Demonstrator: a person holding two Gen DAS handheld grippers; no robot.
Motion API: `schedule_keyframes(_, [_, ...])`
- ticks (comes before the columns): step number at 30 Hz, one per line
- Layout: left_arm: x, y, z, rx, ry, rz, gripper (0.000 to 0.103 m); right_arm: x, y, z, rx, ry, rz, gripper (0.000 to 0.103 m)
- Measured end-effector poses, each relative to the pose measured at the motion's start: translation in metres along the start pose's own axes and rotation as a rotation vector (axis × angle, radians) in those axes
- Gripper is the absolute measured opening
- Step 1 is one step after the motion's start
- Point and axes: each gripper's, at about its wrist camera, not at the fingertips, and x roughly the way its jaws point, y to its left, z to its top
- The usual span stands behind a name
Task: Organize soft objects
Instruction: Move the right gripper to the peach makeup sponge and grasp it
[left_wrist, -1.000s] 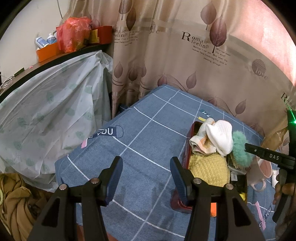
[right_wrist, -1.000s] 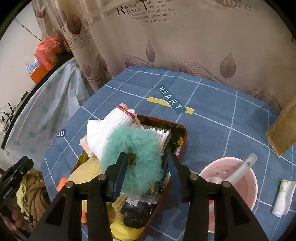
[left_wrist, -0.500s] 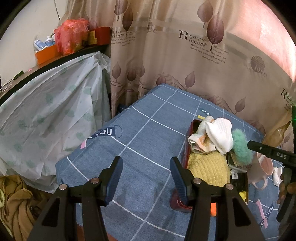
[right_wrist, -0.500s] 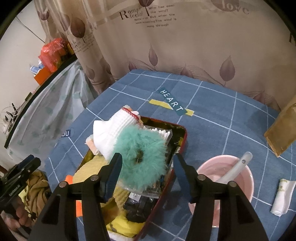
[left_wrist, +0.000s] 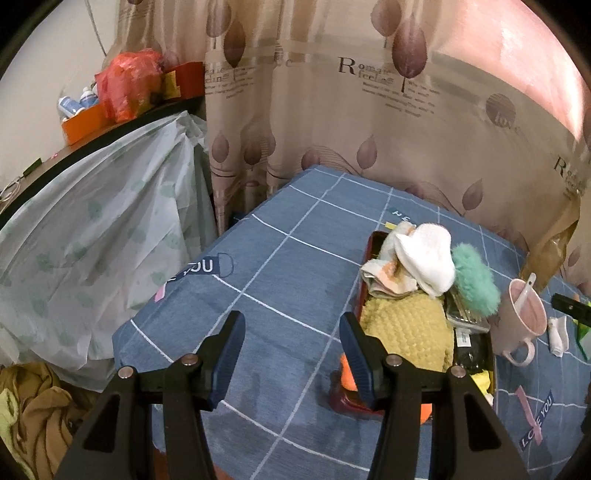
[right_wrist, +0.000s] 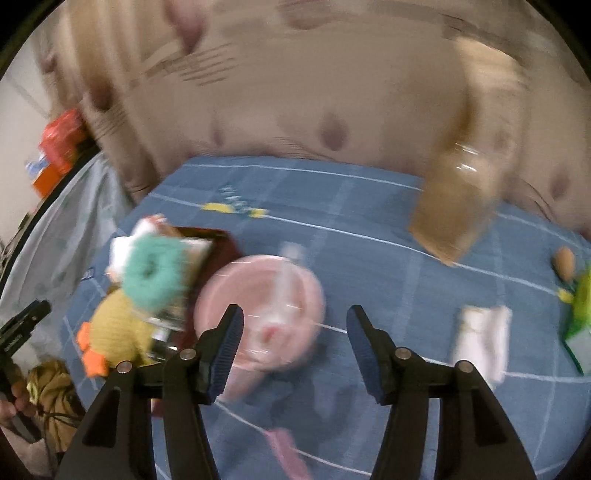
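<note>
A dark red tray (left_wrist: 370, 246) on the blue checked tablecloth holds soft things: a white sock (left_wrist: 428, 254), a fluffy green scrunchie (left_wrist: 474, 280), a yellow knitted duck toy (left_wrist: 406, 326) and a folded cloth (left_wrist: 380, 278). My left gripper (left_wrist: 291, 341) is open and empty, above the cloth just left of the tray. My right gripper (right_wrist: 293, 339) is open and empty, over the pink cup (right_wrist: 258, 310). The right wrist view is blurred; the scrunchie (right_wrist: 155, 273) and the duck (right_wrist: 114, 332) show at its left.
A pink cup with a spoon (left_wrist: 521, 317) stands right of the tray. A small white roll (right_wrist: 480, 339), a brown paper bag (right_wrist: 454, 206) and green items (right_wrist: 580, 306) lie further right. A curtain hangs behind the table. A plastic-covered shelf (left_wrist: 85, 229) stands left.
My right gripper has opened wider, let go of the green scrunchie onto the tray and swung right towards the pink cup. My left gripper has barely moved.
</note>
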Motion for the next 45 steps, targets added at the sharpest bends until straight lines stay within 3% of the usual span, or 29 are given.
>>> schedule_keyframes(11, [-0.012, -0.052, -0.002, 0.101, 0.002, -0.059, 0.054, -0.025, -0.134, -0.026, 0.227, -0.083, -0.167, 0.055])
schedule_keyframes(16, [-0.023, -0.1, 0.004, 0.186, -0.015, -0.113, 0.054, -0.023, -0.19, -0.024, 0.303, -0.127, -0.233, 0.055])
schedule_keyframes(24, [-0.033, -0.188, 0.004, 0.323, -0.016, -0.23, 0.054, -0.017, -0.257, -0.002, 0.295, -0.179, -0.309, 0.056])
schedule_keyframes(31, [-0.024, -0.267, -0.012, 0.444, 0.032, -0.334, 0.054, 0.012, -0.291, 0.011, 0.319, -0.157, -0.355, 0.056])
schedule_keyframes(35, [-0.014, -0.31, -0.023, 0.521, 0.068, -0.383, 0.054, 0.027, -0.3, 0.023, 0.28, -0.163, -0.445, 0.06])
schedule_keyframes(41, [0.002, -0.35, -0.037, 0.588, 0.112, -0.437, 0.054, 0.053, -0.316, 0.038, 0.202, -0.088, -0.562, 0.066])
schedule_keyframes(45, [0.016, -0.364, -0.041, 0.601, 0.142, -0.444, 0.054, 0.065, -0.331, 0.04, 0.11, 0.016, -0.606, 0.069])
